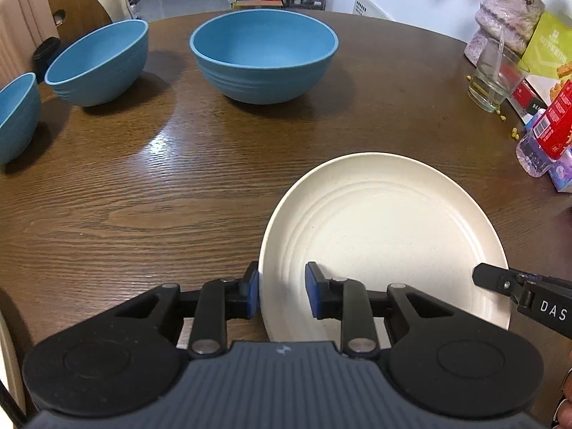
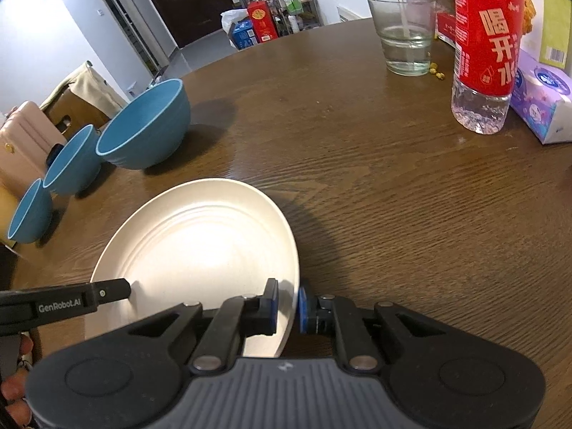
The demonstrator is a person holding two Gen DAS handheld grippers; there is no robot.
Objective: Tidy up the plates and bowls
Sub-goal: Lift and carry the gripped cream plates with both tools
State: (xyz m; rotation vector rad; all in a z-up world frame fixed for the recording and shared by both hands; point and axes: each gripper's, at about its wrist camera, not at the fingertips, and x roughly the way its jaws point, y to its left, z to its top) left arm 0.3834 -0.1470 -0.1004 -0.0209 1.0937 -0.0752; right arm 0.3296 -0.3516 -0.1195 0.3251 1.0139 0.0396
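A cream plate (image 1: 386,236) lies on the brown wooden table (image 1: 143,193). My left gripper (image 1: 281,295) is open, its jaws either side of the plate's near-left rim with a wide gap. My right gripper (image 2: 287,305) straddles the plate's (image 2: 193,243) right rim with its jaws close on it; it also shows at the plate's right edge in the left wrist view (image 1: 500,282). Three blue bowls stand apart at the far left: large (image 1: 264,53), medium (image 1: 98,62), small (image 1: 16,116). In the right wrist view they stand in a row (image 2: 144,125), (image 2: 73,159), (image 2: 30,211).
At the table's right stand a glass of water (image 2: 402,32), a red-labelled water bottle (image 2: 482,50), a tissue pack (image 2: 540,100) and boxes. A vase (image 1: 500,18) stands at the far right. Chairs stand behind the bowls.
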